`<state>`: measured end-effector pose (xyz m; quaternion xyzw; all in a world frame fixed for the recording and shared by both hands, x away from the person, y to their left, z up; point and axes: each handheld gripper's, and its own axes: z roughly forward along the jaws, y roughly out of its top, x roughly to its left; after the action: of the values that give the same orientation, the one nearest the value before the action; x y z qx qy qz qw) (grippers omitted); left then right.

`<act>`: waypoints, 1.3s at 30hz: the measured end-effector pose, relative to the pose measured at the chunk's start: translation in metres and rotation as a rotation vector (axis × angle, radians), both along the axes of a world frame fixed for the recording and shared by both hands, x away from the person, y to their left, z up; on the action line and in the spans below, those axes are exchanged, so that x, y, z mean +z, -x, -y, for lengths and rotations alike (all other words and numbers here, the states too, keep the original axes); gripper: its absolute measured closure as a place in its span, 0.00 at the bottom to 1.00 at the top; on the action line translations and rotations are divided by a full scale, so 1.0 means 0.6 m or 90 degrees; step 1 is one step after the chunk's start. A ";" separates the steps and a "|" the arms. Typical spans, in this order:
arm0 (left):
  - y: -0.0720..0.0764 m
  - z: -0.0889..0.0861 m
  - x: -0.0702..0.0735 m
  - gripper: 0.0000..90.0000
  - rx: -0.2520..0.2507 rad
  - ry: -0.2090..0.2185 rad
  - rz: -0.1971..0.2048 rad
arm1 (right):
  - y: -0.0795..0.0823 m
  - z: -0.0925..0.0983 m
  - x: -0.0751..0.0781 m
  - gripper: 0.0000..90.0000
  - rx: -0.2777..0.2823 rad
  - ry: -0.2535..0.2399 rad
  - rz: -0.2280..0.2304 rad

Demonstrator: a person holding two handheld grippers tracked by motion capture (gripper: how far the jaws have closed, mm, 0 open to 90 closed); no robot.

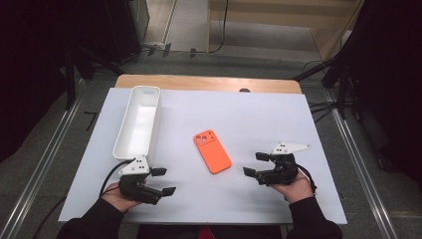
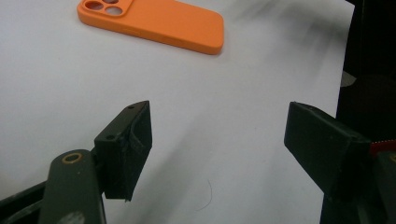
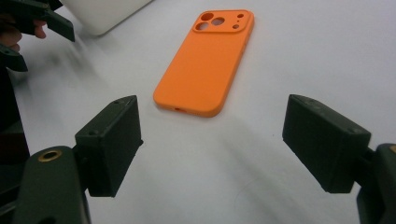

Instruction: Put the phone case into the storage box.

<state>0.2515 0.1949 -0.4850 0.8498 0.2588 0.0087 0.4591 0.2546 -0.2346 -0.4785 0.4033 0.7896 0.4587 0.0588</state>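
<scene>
I see the orange phone case (image 1: 212, 151) at frame centre, between my 2 grippers. My left gripper (image 1: 163, 181) at lower left and right gripper (image 1: 256, 164) at lower right both gape, grasping nothing.

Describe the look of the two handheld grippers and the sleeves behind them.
Both the left gripper and the right gripper are black, with blocky, squared fingers. Each carries a grey three-cornered plate on top and trails a black cable. Brass-coloured ring fittings sit at the finger bases. The person wears dark long sleeves.
</scene>
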 end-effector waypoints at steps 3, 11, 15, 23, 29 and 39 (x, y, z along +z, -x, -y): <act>0.000 0.000 0.000 0.26 -0.002 -0.001 0.001 | -0.003 -0.003 0.001 0.21 0.000 0.000 -0.001; 0.000 -0.001 0.001 0.26 -0.002 -0.002 0.002 | -0.012 -0.011 0.002 0.21 0.007 0.014 -0.001; 0.000 -0.001 0.001 0.26 -0.002 -0.001 0.001 | -0.018 -0.016 0.004 0.21 0.008 0.016 -0.003; 0.000 -0.001 0.000 0.26 -0.002 -0.001 0.000 | -0.030 -0.030 0.005 0.21 0.014 0.024 -0.006; 0.000 -0.001 0.000 0.26 -0.002 -0.002 0.000 | -0.036 -0.042 0.007 0.21 0.011 0.025 -0.011; 0.000 -0.001 0.001 0.26 -0.002 -0.002 0.001 | -0.046 -0.059 0.007 0.21 -0.004 0.029 -0.017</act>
<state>0.2516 0.1954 -0.4846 0.8508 0.2571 0.0087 0.4582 0.2824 -0.1990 -0.4743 0.4100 0.7996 0.4348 0.0590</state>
